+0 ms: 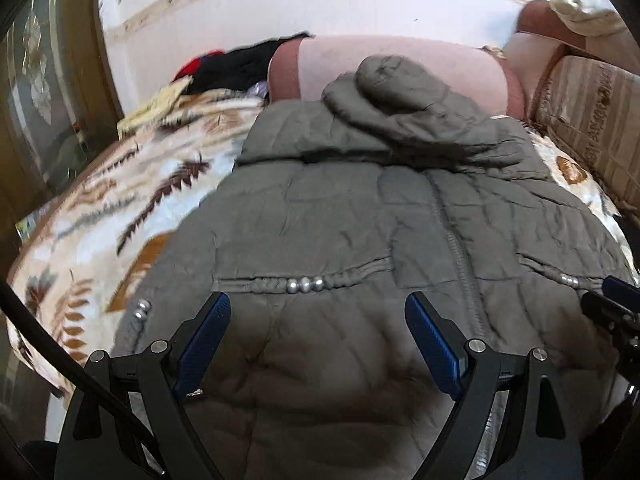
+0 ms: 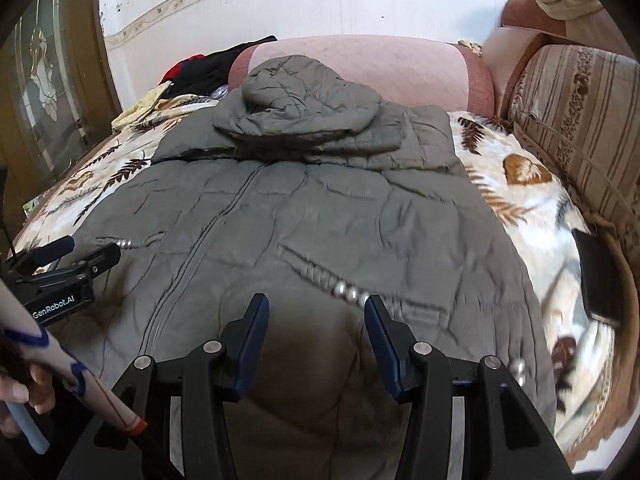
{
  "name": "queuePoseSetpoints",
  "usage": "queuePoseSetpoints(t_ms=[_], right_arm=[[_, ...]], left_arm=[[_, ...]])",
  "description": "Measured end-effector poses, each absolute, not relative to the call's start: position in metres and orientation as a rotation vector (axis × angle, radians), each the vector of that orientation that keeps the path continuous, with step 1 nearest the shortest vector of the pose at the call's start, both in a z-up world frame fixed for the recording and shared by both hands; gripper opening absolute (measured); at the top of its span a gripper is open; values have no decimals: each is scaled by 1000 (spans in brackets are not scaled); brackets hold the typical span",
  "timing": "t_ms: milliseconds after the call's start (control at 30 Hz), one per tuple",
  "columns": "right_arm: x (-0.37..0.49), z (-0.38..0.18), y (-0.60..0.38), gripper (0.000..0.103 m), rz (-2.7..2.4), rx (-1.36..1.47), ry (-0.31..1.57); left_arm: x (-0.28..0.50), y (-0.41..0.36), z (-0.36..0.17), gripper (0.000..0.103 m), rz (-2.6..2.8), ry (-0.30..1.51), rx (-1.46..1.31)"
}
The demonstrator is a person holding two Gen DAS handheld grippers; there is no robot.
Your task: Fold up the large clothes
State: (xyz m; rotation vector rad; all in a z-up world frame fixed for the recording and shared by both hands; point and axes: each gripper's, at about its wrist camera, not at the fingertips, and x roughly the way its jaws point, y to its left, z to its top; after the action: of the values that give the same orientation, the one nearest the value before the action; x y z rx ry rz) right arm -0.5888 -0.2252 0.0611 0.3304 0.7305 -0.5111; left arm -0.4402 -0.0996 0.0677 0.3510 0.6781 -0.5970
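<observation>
A grey-green quilted hooded jacket lies spread on a leaf-patterned blanket. Left gripper and right gripper both gape empty, seemingly just above it.

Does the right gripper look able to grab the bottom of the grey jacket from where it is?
Probably yes. The right gripper hangs open just above the lower part of the jacket, which lies flat on the bed, and nothing sits between them.
</observation>
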Motion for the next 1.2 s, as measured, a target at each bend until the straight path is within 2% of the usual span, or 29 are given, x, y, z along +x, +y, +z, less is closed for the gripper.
queuePoseSetpoints(t_ms=[300,467,767,900,1067,1200], right_arm=[[-621,72,-228,56,-550,363,669],[-643,68,-237,56,-579,400,662],[-673,55,-256,58,-645,480,666],[-682,51,-263,58,-678,501,649],[-701,49,-275,61,-740,564,590],[-711,47,-287,62,-756,634,571]], left_arm=[[-492,-118,130,88,-716,548,324],[-508,-117,131,88,-743,535,340],[-441,-47,85,88,-528,691,287],[-388,14,81,88,-374,752,165],[-341,68,63,88,-368,926,-50],[-342,77,37,80,-446,1013,-131]])
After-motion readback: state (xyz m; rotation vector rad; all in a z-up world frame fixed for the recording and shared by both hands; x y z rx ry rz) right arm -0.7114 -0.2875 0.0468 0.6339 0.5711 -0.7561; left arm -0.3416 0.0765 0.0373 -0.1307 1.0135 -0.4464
